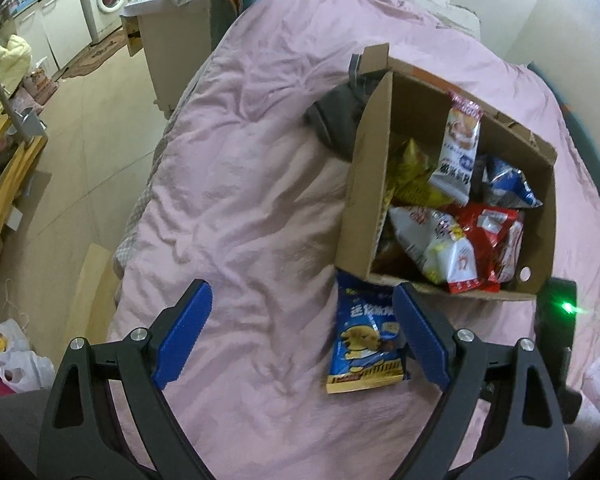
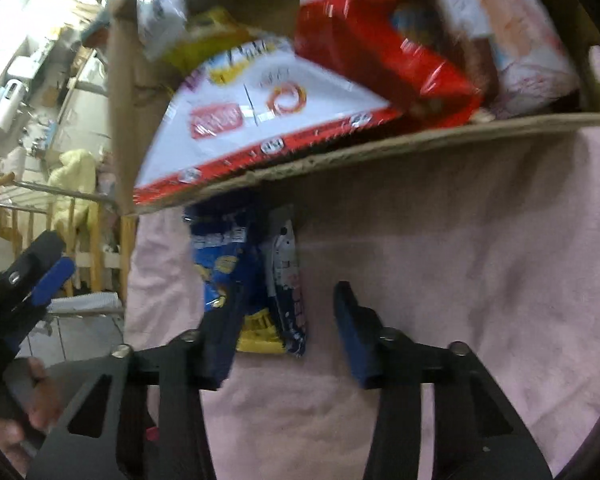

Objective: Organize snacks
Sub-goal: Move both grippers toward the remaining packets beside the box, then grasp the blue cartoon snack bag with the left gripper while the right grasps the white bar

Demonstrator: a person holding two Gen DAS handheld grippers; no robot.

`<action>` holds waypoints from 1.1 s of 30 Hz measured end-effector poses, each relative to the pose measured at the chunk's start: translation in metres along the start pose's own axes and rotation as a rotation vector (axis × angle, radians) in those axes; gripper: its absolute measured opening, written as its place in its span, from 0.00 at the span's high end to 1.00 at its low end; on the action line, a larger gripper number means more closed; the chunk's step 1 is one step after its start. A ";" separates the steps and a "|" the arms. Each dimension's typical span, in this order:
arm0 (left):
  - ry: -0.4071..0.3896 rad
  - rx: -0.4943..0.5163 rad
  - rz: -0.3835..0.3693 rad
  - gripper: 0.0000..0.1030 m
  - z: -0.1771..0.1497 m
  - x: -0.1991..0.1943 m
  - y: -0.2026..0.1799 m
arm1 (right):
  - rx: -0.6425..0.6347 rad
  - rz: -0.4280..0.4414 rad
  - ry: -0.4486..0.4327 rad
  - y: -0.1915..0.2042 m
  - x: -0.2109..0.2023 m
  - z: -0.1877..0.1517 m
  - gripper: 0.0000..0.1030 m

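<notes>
My right claw (image 2: 284, 332) is about half spread over the blue snack bag (image 2: 236, 276), nothing pinched yet, lined up to grab it I'd guess. That bag lies on the pink bedding (image 2: 460, 280), just near of the cardboard box (image 2: 340, 152) full of snacks. My left claw (image 1: 302, 336) hangs wide open and empty to the bag's left.

An open brown cardboard box (image 1: 380, 184) sits on pink bedding at the right of the left-wrist frame, heaped with crinkly snack packets: a white-and-blue one (image 1: 458, 152) upright, yellow (image 1: 412, 176), blue foil (image 1: 508, 184), red (image 1: 496, 236) and white-and-red (image 1: 440, 248) ones lying tilted. Just below the box's near wall, a blue-and-yellow snack bag (image 1: 366, 344) lies flat on the bedding.
</notes>
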State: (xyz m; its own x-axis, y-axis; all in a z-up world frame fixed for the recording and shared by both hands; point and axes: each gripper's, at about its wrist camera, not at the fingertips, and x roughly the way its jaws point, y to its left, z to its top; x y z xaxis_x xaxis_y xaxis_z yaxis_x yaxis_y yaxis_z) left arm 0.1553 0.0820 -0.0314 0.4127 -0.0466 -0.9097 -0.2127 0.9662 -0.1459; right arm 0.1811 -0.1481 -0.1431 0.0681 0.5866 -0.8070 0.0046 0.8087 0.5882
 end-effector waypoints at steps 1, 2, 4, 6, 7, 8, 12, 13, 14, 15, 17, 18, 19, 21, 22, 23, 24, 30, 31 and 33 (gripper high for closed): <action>0.002 0.001 0.002 0.13 -0.001 0.000 0.001 | -0.009 -0.008 0.008 0.002 0.005 0.002 0.61; 0.006 0.000 0.004 0.13 -0.002 0.001 0.002 | -0.021 -0.024 0.010 0.004 0.008 0.003 0.64; 0.019 0.000 0.008 0.13 -0.004 0.005 0.003 | -0.045 -0.061 0.018 0.007 0.015 0.005 0.71; 0.038 -0.003 0.006 0.13 -0.005 0.009 0.003 | -0.059 -0.072 0.025 0.008 0.018 0.004 0.83; 0.047 -0.005 0.006 0.13 -0.006 0.012 0.002 | -0.073 -0.073 0.024 0.009 0.019 0.004 0.87; 0.057 -0.004 0.004 0.13 -0.007 0.014 0.000 | -0.086 -0.075 0.020 0.011 0.017 0.003 0.88; 0.096 0.020 0.012 0.13 -0.013 0.027 -0.010 | -0.098 -0.078 -0.007 0.011 0.006 -0.002 0.88; 0.105 0.031 0.012 0.13 -0.015 0.031 -0.014 | -0.089 -0.075 -0.016 0.008 0.002 -0.003 0.88; 0.119 0.046 0.009 0.13 -0.018 0.035 -0.019 | -0.080 -0.073 -0.024 0.005 -0.002 -0.004 0.88; 0.128 0.056 0.007 0.13 -0.020 0.039 -0.023 | -0.069 -0.070 -0.032 0.002 -0.005 -0.006 0.88; 0.155 0.084 0.004 0.13 -0.025 0.049 -0.035 | -0.057 -0.064 -0.047 -0.002 -0.014 -0.009 0.88; 0.167 0.092 0.002 0.13 -0.027 0.053 -0.039 | -0.056 -0.063 -0.056 -0.003 -0.019 -0.011 0.88; 0.180 0.099 -0.001 0.13 -0.029 0.057 -0.044 | -0.053 -0.062 -0.067 -0.007 -0.025 -0.012 0.88; 0.198 0.124 0.003 0.13 -0.033 0.065 -0.055 | -0.049 -0.056 -0.082 -0.010 -0.035 -0.015 0.88; 0.202 0.143 0.009 0.13 -0.035 0.069 -0.061 | -0.048 -0.057 -0.092 -0.011 -0.039 -0.017 0.88; 0.205 0.159 0.015 0.13 -0.037 0.072 -0.067 | -0.047 -0.056 -0.099 -0.013 -0.043 -0.018 0.88; 0.209 0.176 0.016 0.13 -0.039 0.076 -0.073 | -0.045 -0.054 -0.103 -0.014 -0.045 -0.018 0.88; 0.221 0.222 0.035 0.13 -0.047 0.095 -0.092 | -0.027 -0.050 -0.131 -0.020 -0.051 -0.025 0.88; 0.218 0.225 0.034 0.13 -0.048 0.098 -0.094 | -0.024 -0.052 -0.137 -0.023 -0.054 -0.027 0.88; 0.208 0.236 0.042 0.13 -0.050 0.100 -0.101 | -0.017 -0.048 -0.144 -0.028 -0.060 -0.030 0.88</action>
State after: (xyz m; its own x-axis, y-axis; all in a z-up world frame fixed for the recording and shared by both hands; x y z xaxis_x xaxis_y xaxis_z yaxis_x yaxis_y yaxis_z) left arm 0.1738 -0.0326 -0.1273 0.2129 -0.0325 -0.9765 -0.0046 0.9994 -0.0342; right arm 0.1467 -0.2047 -0.1131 0.2109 0.5356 -0.8177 -0.0051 0.8371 0.5470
